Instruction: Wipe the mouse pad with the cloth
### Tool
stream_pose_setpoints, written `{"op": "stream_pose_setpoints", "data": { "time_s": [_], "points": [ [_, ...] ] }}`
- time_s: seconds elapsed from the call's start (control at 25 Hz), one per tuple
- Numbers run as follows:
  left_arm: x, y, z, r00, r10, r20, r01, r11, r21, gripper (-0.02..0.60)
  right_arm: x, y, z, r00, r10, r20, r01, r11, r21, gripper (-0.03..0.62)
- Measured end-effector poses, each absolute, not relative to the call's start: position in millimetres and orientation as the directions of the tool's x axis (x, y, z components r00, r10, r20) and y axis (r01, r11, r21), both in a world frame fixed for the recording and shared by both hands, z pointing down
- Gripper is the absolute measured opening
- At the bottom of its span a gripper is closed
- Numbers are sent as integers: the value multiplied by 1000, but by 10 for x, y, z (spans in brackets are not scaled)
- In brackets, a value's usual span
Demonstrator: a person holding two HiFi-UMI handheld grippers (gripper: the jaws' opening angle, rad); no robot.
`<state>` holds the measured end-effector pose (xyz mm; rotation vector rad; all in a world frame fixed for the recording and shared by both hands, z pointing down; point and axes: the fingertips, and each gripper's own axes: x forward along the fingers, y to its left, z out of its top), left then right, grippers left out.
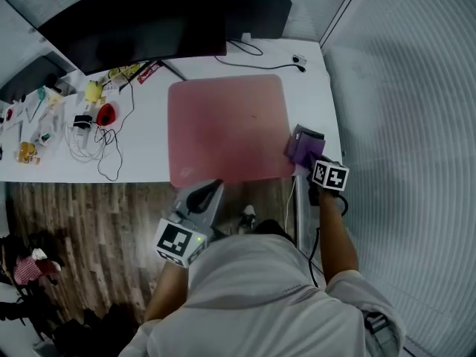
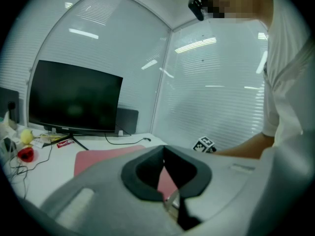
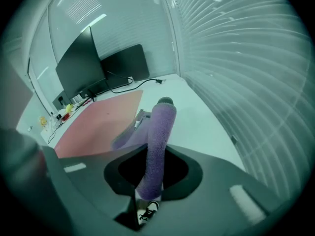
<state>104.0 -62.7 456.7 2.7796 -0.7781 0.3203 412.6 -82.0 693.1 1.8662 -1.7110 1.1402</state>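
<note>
A large pink mouse pad (image 1: pixel 227 129) lies on the white desk (image 1: pixel 141 151), also seen as the pad (image 2: pixel 106 156) and the pad (image 3: pixel 101 124). A purple cloth (image 1: pixel 303 149) hangs at the pad's right edge, pinched in my right gripper (image 1: pixel 311 161). In the right gripper view the cloth (image 3: pixel 158 141) runs up between the shut jaws of that gripper (image 3: pixel 155 154). My left gripper (image 1: pixel 207 193) sits at the pad's near edge, shut and holding nothing; the left gripper view shows its tips (image 2: pixel 165 173) meeting over the pad.
A dark monitor (image 1: pixel 134 17) and a black speaker bar (image 1: pixel 256 17) stand at the desk's back. Cables, a red object (image 1: pixel 106 114) and small clutter lie on the left. A glass wall (image 1: pixel 401 125) runs along the right. Wood floor (image 1: pixel 97 229) lies below the desk's front edge.
</note>
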Motion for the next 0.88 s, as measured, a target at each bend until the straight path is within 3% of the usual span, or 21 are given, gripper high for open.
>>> {"op": "stream_pose_setpoints", "data": {
  "time_s": [0.2, 0.32, 0.6, 0.88],
  "points": [
    [942, -618, 4522, 812, -515, 276, -567, -809, 158, 3, 4307, -813, 6613, 9, -729, 685, -924, -268, -273, 61],
    [746, -648, 4512, 791, -543, 283, -596, -789, 152, 3, 3962, -1019, 6284, -54, -798, 601, -917, -199, -346, 60],
    [114, -734, 4422, 737, -613, 284, -665, -732, 146, 3, 2180, -1646, 5730, -410, -779, 474, -855, 146, -499, 60],
    [-813, -818, 4387, 643, -703, 305, -760, -634, 142, 3, 19, -1621, 5720, -732, -517, 444, -671, 435, -600, 60]
  ]
}}
